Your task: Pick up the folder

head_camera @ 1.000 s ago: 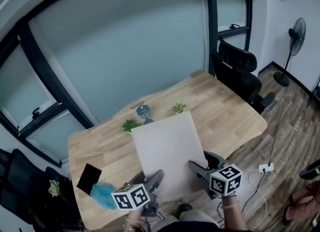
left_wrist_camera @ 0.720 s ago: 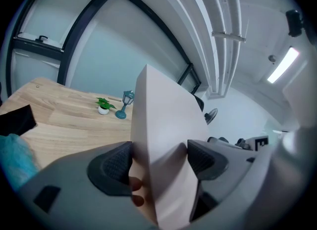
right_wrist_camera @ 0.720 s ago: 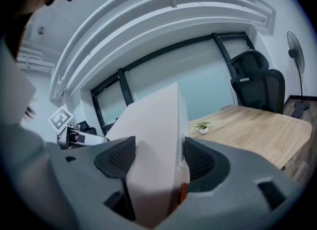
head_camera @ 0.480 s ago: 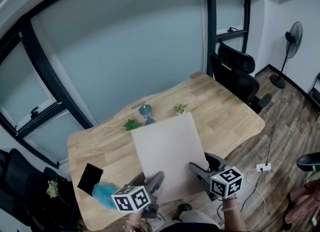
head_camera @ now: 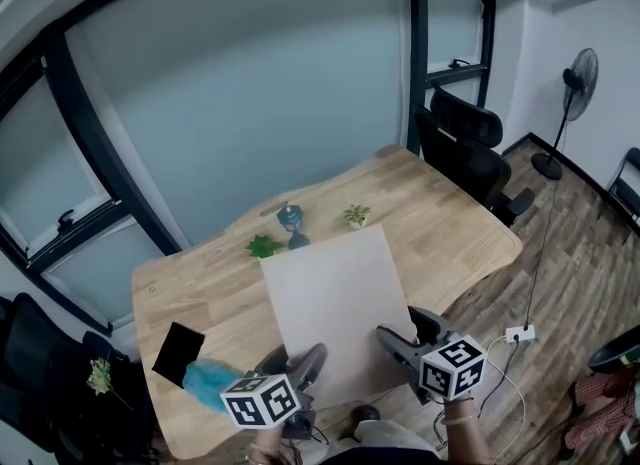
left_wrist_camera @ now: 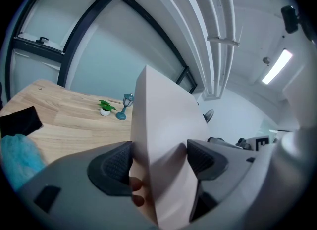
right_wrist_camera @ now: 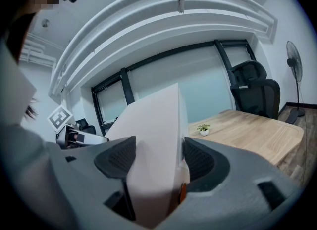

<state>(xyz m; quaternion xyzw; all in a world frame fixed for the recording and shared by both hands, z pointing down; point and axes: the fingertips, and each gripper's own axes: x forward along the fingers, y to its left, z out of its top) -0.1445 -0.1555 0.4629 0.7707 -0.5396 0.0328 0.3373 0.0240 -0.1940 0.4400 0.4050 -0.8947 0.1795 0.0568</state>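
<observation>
folder: we've got the white folder [head_camera: 335, 303] pinched along its near edge. It stretches away from both tongs above the desk [head_camera: 450, 233].
left gripper [head_camera: 297, 361]: jaws clamped on the folder's near left corner.
right gripper [head_camera: 405, 328]: jaws clamped on the near right corner.
around: a blue fluffy cloth [head_camera: 205, 385] sits just left of the left gripper, with a black card [head_camera: 178, 351] past it. A plant [head_camera: 262, 247], a lantern [head_camera: 291, 223] and another plant [head_camera: 355, 216] stand beyond the folder's far edge.

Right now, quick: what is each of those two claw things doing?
Left gripper: closed on the folder.
Right gripper: closed on the same folder.
</observation>
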